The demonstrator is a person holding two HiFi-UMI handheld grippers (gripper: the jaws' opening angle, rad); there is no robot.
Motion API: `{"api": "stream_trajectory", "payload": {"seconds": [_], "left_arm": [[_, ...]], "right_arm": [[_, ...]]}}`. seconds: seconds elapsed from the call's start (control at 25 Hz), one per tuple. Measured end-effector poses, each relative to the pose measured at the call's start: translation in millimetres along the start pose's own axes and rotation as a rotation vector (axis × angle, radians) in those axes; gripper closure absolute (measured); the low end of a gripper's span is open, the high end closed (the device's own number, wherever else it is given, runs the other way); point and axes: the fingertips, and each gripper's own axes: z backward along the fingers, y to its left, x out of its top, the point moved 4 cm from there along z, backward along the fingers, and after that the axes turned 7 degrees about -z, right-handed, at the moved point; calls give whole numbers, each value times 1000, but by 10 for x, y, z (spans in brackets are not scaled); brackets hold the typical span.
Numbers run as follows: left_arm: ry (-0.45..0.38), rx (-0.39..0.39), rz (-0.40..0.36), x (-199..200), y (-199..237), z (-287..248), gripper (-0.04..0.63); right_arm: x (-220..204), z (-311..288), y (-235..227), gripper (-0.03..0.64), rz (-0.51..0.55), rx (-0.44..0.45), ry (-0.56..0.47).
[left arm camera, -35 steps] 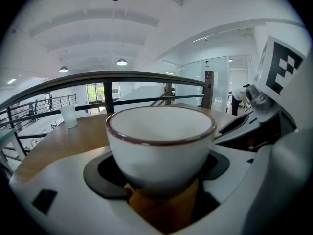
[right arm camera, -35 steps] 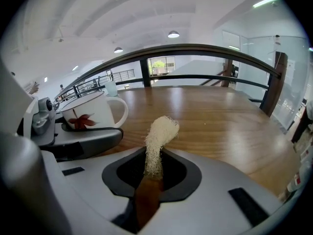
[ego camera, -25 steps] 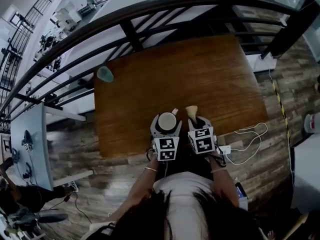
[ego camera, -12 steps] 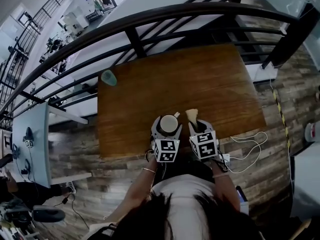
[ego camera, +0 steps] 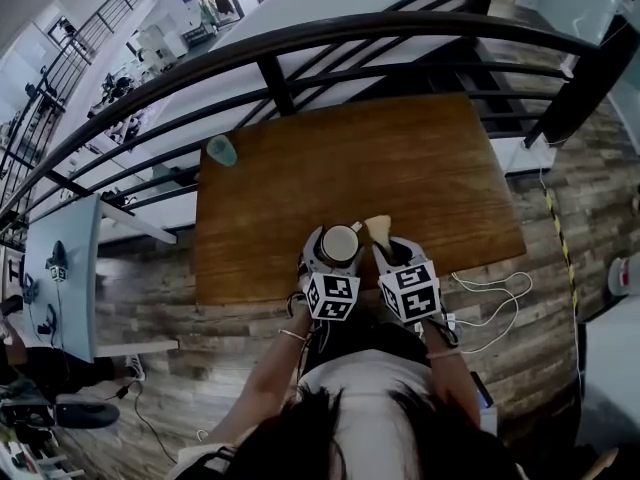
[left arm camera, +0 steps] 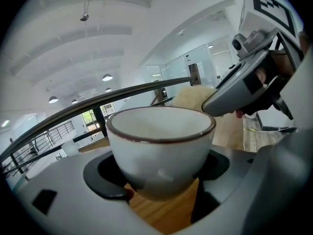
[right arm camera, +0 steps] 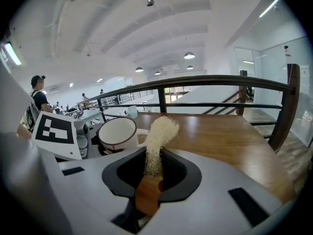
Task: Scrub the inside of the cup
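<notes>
No words, brands or numbers legible, only black-and-white square markers point(ego camera: 333, 296) on the left gripper point(ego camera: 338, 248) and right gripper point(ego camera: 392, 251)

In the head view, the cup point(ego camera: 339, 243) showed only its rim and hollow; its wall sat hidden inside the left gripper point(ego camera: 337, 253). In the left gripper view the scrubber point(left arm camera: 191, 96) was mostly behind the cup and the right gripper point(ego camera: 385, 243). A small teal thing point(ego camera: 220, 150) at the far corner of the table point(ego camera: 420, 168), perhaps a tumbler, was too small to tell.

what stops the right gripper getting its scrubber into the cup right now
Likely nothing, so yes: the cup, held by the left gripper, sits close beside the scrubber in the right gripper, mouth open toward it, nothing between.
</notes>
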Motion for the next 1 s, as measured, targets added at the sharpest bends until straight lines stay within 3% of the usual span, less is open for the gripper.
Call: {"api": "stream_trajectory", "payload": {"seconds": [0.44,0.68,1.0], "left_arm": [[11,7,-59,51,25,15,189],[-7,13,-138,105,117,96,189],[-27,5,-264,139,117,339,189]], "right_arm": [[178,128,257,535,63,110,-35],[195,124,548,535,138,181,19],[138,226,831,535,210,187,108]]}}
